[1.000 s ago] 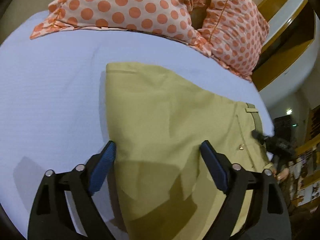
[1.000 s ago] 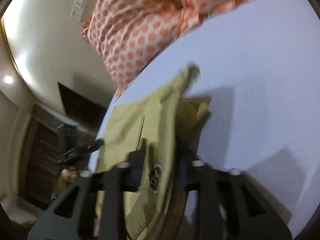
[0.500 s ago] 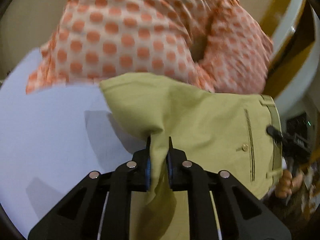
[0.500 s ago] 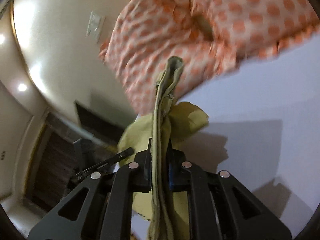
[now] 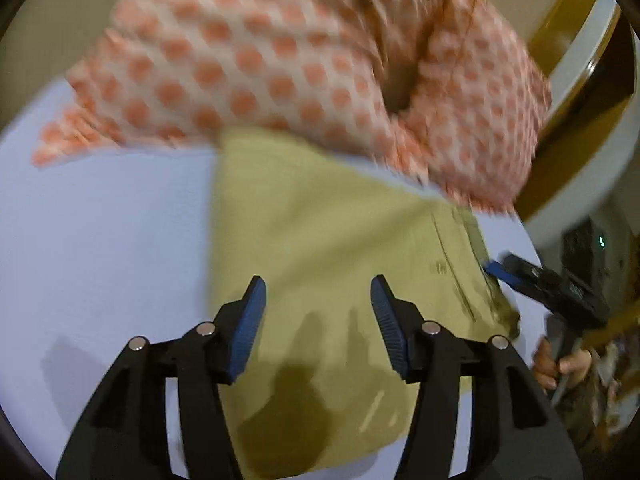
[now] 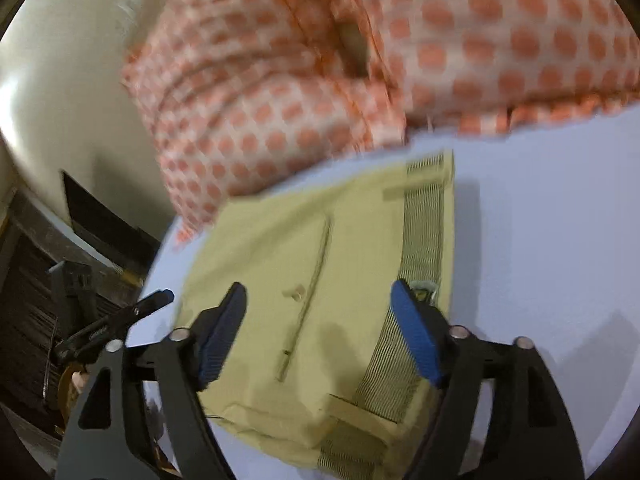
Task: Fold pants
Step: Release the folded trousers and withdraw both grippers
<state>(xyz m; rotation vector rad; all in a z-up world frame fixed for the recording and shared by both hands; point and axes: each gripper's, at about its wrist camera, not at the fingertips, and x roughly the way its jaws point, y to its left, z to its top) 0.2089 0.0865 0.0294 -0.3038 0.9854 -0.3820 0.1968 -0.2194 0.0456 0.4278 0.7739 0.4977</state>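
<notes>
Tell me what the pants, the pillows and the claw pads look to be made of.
Pants: matte khaki woven cloth, likely cotton; stitched pocket seam, ribbed waistband. Pillows: soft orange-dotted fabric, creased. Pads on the right claw: blue, ridged, probably rubber.

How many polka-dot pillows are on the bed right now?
2. One pillow lies at the head of the bed behind the folded pants; the second pillow sits beside it, toward the right-hand bed edge in the left wrist view. Blur may hide others.

Matt olive cloth pants (image 5: 328, 248) with a ribbed waistband (image 6: 424, 232) lie on a smooth matt sheet (image 5: 104, 240).
</notes>
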